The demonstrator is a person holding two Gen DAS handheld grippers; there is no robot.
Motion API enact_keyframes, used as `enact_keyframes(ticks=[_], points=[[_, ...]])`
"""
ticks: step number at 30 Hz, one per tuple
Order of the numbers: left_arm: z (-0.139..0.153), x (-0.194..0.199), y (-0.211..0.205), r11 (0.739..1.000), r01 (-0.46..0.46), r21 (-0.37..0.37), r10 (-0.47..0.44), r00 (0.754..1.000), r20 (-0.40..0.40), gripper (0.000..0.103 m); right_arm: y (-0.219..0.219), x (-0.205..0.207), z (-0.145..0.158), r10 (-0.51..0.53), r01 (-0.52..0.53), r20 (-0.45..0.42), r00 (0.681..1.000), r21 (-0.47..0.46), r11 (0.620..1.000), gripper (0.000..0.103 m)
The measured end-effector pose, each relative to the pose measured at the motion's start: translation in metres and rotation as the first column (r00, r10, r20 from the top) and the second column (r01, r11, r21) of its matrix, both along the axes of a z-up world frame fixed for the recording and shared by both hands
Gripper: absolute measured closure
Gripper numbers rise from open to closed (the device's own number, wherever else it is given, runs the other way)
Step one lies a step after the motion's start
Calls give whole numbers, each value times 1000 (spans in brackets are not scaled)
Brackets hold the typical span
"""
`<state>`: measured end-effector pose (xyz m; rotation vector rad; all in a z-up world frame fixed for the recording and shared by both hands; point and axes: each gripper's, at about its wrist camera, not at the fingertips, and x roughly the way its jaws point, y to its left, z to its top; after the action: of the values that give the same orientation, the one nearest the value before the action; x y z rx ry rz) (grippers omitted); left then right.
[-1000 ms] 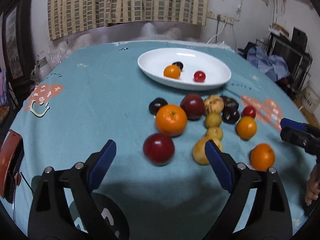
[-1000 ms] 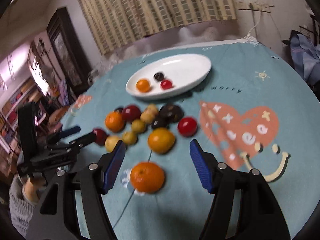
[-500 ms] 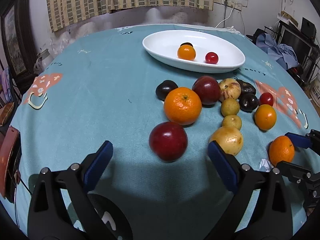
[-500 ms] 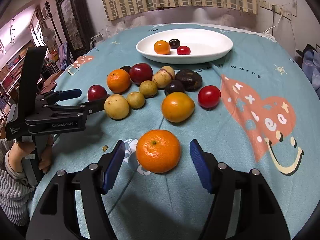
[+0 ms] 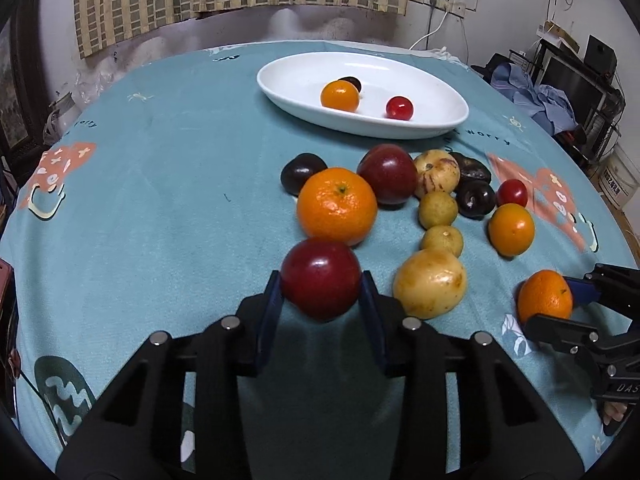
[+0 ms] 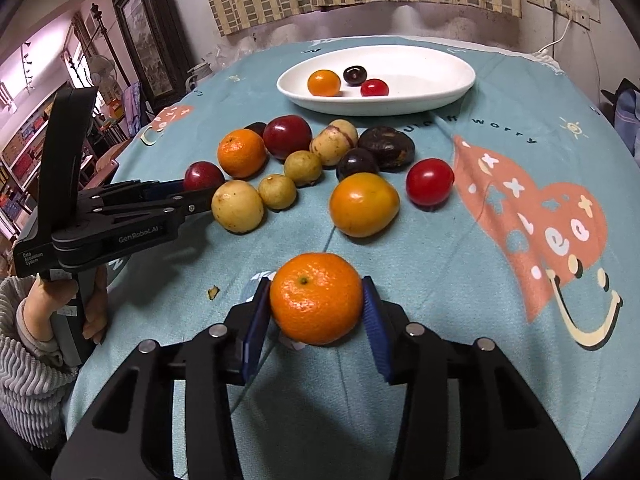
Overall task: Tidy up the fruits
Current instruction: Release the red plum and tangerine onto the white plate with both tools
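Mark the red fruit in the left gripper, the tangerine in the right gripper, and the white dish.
red fruit [image 5: 320, 288], left wrist view, front face.
tangerine [image 6: 316, 298], right wrist view, centre of peel.
white dish [image 6: 448, 84], right wrist view, bare inner surface.

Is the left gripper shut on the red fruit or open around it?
Shut on it: the left gripper has just been closing, and both blue pads press against the red fruit.

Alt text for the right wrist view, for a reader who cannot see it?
The right gripper has just closed on an orange mandarin on a teal tablecloth. Beyond lie loose fruits and a white dish holding three; the left gripper clamps a red plum.
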<state>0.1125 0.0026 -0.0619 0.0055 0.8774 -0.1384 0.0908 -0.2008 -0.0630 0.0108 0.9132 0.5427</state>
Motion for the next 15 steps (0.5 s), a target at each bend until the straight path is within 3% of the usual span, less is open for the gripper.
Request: enact_keyframes(ticks=[4,9,15], points=[[3,-2,-1,1000,3,-4,-3,1000,17,64,-3,-2,4,-3,3,26,1000,13,1000,59],[24,-8,1,999,-2,-34,5,995,98,64,-10,-2,15,-14,11,58,998,57,998,59],[60,38,-13,999,12,-36,-7,989,145,64,-19,55,63,-77,66,95,993,111,992,59]])
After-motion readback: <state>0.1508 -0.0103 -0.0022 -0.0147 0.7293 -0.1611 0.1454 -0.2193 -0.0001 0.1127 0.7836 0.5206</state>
